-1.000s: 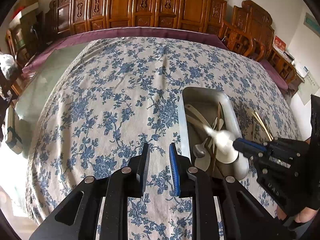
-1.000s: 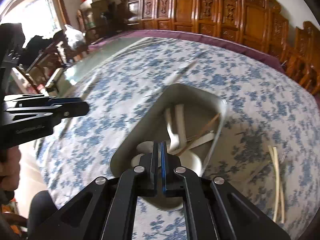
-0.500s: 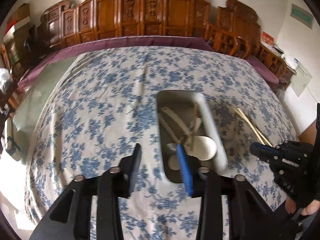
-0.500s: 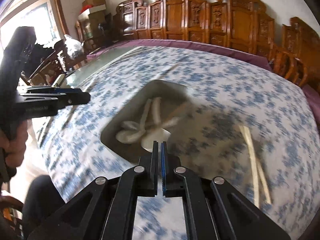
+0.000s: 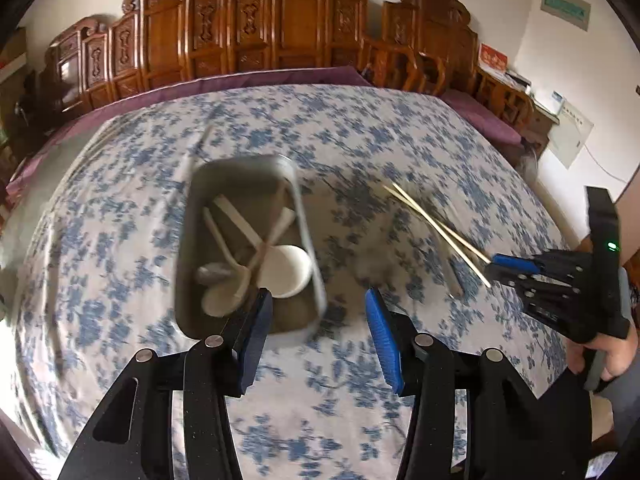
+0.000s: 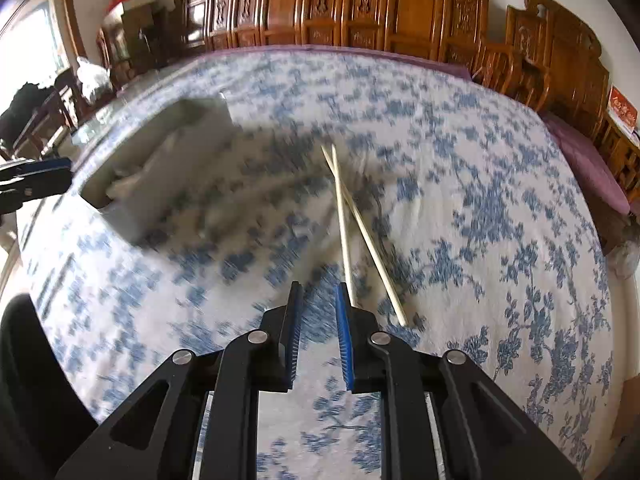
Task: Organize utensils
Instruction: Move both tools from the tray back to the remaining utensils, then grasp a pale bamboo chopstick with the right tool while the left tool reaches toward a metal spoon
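The right gripper point(image 6: 318, 316) hovers with its jaws parted and empty just short of the near ends of two pale chopsticks point(image 6: 352, 216), which lie crossed on the blue-flowered counter point(image 6: 500, 208) to the right of the metal tray point(image 5: 186, 240). The left gripper point(image 5: 316, 312) hangs wide open above the tray's near right corner; inside the tray lie white spoons point(image 5: 286, 268).

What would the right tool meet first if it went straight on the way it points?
Probably the chopsticks on the cloth: the right tool is open, with their near ends just ahead and slightly right, though blur leaves depth unclear.
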A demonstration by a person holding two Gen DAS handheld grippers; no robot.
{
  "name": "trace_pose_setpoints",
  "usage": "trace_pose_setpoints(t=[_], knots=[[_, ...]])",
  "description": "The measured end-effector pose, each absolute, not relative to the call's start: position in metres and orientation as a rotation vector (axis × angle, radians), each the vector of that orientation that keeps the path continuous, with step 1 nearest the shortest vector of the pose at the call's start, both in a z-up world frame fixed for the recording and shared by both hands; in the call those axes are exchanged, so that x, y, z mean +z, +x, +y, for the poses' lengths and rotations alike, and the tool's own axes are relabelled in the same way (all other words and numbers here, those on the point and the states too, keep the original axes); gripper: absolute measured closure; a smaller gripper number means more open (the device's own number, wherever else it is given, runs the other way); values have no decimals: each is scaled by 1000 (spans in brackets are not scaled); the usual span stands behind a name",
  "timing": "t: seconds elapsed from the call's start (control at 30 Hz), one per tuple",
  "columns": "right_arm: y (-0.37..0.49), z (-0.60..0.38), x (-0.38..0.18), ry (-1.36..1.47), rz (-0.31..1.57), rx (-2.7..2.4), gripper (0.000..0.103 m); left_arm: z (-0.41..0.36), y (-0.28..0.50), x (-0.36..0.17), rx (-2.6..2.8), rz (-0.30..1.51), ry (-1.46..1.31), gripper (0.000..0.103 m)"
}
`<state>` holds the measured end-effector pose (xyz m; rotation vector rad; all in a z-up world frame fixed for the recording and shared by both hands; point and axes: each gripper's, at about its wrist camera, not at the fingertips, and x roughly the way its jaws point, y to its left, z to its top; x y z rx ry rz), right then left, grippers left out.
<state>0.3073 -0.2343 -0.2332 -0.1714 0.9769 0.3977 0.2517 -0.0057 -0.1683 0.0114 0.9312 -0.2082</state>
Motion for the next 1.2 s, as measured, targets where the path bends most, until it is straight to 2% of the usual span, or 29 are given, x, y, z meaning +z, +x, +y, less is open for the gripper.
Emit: trace_pose_setpoints(t=[0.4,0.5,0.53,1.2], knots=[[343,-229,-263,-204,1042,387,84,-39,238,-187,-231,973,60,57],[345,-225,-265,-235,1040,382,89,-43,236,-191,-230,983,71,57],[345,-224,-265,-241,1040,384,97,-43,236,-192,-230,984,73,57],[282,-291,-225,-107,938,365,97,-88,275,-210,-256,1010,123,57]])
